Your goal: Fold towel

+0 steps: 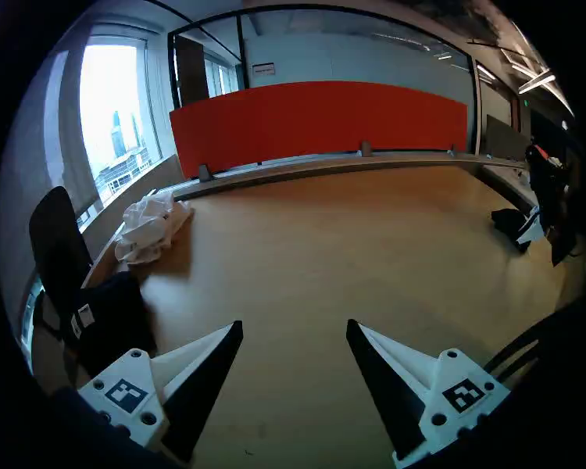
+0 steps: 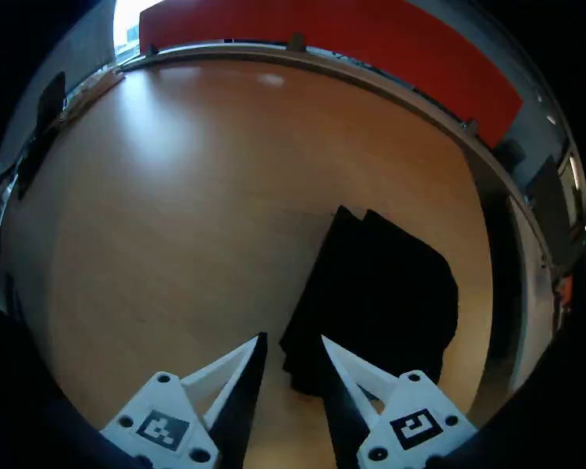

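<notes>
Plainly, from the right gripper view, saw one black towel (image 2: 379,289) lying folded and flat on the wooden tabletop (image 2: 176,219), near corner just beyond the right gripper (image 2: 293,338), fingers parted by a narrow gap and pressing on nothing. From the left gripper view, saw instead the left gripper (image 1: 293,324), fingers spread wide over bare wood, and one crumpled white cloth (image 1: 148,223) at the far left corner. Beyond, noted one red partition (image 1: 324,121), one bright window (image 1: 113,117), one black chair (image 1: 58,242).

Office: long wooden desk (image 1: 355,234), red divider screen (image 1: 324,121), glass partitions (image 1: 355,47), office chair (image 1: 58,242).
</notes>
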